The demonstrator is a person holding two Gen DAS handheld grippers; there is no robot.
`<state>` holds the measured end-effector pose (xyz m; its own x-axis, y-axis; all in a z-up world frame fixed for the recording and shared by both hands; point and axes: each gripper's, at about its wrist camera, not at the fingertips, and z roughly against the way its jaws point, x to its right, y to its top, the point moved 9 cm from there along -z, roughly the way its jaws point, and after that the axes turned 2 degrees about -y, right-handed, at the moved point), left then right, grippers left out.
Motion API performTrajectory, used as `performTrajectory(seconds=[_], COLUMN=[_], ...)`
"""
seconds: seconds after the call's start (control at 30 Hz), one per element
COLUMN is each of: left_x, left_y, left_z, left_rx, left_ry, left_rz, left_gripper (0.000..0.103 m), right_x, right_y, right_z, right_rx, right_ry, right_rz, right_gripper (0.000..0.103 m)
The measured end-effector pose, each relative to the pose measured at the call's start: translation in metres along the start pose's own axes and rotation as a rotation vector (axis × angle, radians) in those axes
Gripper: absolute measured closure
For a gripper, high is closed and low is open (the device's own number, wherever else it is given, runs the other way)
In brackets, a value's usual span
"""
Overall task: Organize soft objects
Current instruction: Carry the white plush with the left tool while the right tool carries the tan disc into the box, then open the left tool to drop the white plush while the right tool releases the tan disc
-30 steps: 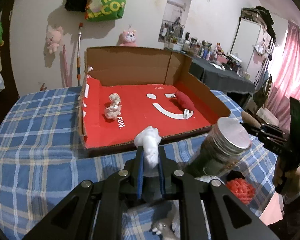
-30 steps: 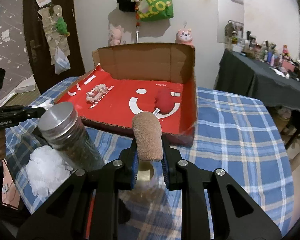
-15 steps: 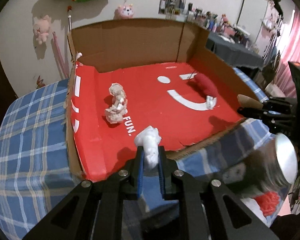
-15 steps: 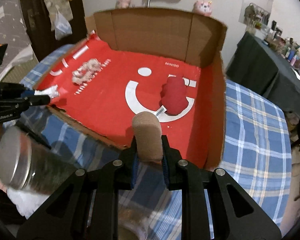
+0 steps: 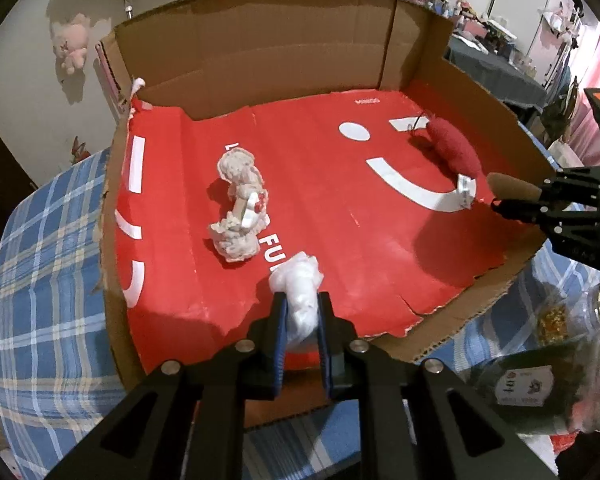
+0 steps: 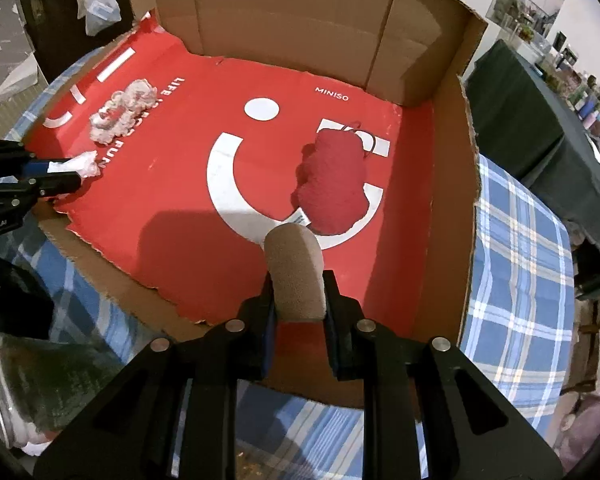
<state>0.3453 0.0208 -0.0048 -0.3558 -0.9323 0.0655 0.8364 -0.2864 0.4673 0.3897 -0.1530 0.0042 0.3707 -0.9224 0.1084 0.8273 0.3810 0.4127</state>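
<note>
Two soft items are lying in the cardboard box (image 5: 260,52) seen from my left wrist: a pale fluffy toy (image 5: 240,204) at left and a red plush (image 5: 454,152) at right. My left gripper (image 5: 302,320) is pinching a white fluffy wad (image 5: 298,284) between its jaws, over the box's near edge. From my right wrist, my right gripper (image 6: 298,300) is clamping a tan foam piece (image 6: 296,272) above the red liner (image 6: 180,200), just short of the red plush.
</note>
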Motion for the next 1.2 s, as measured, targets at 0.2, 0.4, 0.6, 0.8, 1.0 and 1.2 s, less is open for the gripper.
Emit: performTrajectory(seconds=[0.2,0.4,0.6,0.8,1.0,1.2], left_x=[-0.003,-0.006,-0.006,-0.005,-0.001,0.004], left_y=[0.0,0.0,0.001,0.001,0.003,0.006], left_z=[-0.007,-0.01,-0.011,-0.01,-0.004,0.014], left_rx=[-0.012,-0.006,-0.007,0.001,0.02,0.07], left_ry=[0.016,0.016,0.016,0.007,-0.008,0.0], left_rz=[-0.001,0.003,0.002,-0.003,-0.007,-0.011], left_gripper=[0.087,0.083,0.074,0.061,0.048,0.034], right_x=[-0.001,0.002,0.0,-0.007,-0.009,-0.007], right_y=[0.001,0.0,0.004,0.004,0.006,0.008], right_z=[-0.008,-0.013,-0.016,-0.018,-0.013,0.004], right_rx=[-0.018,-0.032,-0.031,-0.031,-0.015,0.02], right_ry=[-0.017,-0.028,-0.028,0.003,-0.017,-0.033], right_rz=[0.015,0.012,0.017,0.028,0.039,0.033], right_gripper=[0.084,0.08,0.075,0.053,0.05,0.036])
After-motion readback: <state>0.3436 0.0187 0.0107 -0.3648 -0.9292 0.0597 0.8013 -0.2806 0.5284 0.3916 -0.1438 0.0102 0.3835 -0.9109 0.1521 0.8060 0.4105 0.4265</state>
